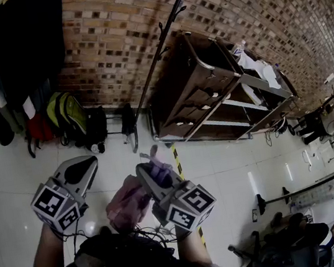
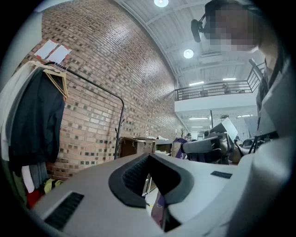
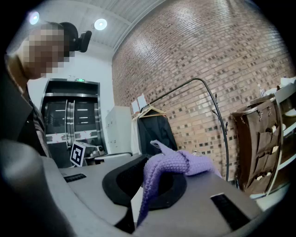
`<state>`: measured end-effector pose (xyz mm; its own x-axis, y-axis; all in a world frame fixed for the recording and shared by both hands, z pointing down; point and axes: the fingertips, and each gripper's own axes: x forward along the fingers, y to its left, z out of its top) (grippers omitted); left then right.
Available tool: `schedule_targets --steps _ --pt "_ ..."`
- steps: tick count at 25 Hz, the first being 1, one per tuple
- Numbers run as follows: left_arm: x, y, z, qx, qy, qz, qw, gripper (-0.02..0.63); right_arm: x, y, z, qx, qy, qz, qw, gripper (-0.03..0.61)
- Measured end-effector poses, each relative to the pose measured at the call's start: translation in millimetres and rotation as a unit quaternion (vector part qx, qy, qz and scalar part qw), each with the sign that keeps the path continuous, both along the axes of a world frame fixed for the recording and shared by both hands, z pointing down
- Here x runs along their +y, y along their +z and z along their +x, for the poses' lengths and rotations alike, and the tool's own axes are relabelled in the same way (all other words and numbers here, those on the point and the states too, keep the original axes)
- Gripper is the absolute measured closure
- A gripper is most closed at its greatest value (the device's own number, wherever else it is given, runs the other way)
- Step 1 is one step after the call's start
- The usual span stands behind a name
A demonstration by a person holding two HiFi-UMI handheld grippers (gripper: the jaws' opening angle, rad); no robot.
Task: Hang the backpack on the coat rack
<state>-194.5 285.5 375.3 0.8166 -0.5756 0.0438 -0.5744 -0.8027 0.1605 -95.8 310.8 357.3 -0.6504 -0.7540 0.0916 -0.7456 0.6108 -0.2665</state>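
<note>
The coat rack stands well apart by the brick wall. The purple backpack hangs from the right gripper, clamped on its knit strap; the left gripper seems closed, empty. That one-sided pinch could slip while lifting.

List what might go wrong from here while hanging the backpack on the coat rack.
1. The right claw pinches only a thin knitted strap of the backpack. The bag's weight may pull the strap free on the way.
2. The coat rack stands across the floor, with bags crowded at its foot. The approach may be awkward there, and the backpack could snag.
</note>
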Motion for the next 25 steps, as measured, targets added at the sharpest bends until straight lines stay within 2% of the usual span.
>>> schedule_targets --steps 8,14,20,25 --pt "-14.3 14.1 -16.9 -0.004 -0.002 -0.010 0.9999 0.574 -15.5 -9.4 -12.0 -0.014 0.000 0.014 1.000 0.569" --pt "-41.2 26.0 -18.8 -0.010 -0.012 -0.016 0.9997 0.574 -51.6 8.1 -15.4 -0.025 -0.018 0.001 1.000 0.569" --pt "-93.0 43.3 -10.8 -0.025 -0.054 -0.030 0.9978 0.574 -108.7 33.1 -9.2 -0.034 -0.057 -0.020 0.998 0.569" --pt "-151.6 46.2 17.2 -0.030 -0.069 -0.026 0.9968 0.574 -163.4 36.7 13.5 -0.037 -0.093 -0.019 0.995 0.569"
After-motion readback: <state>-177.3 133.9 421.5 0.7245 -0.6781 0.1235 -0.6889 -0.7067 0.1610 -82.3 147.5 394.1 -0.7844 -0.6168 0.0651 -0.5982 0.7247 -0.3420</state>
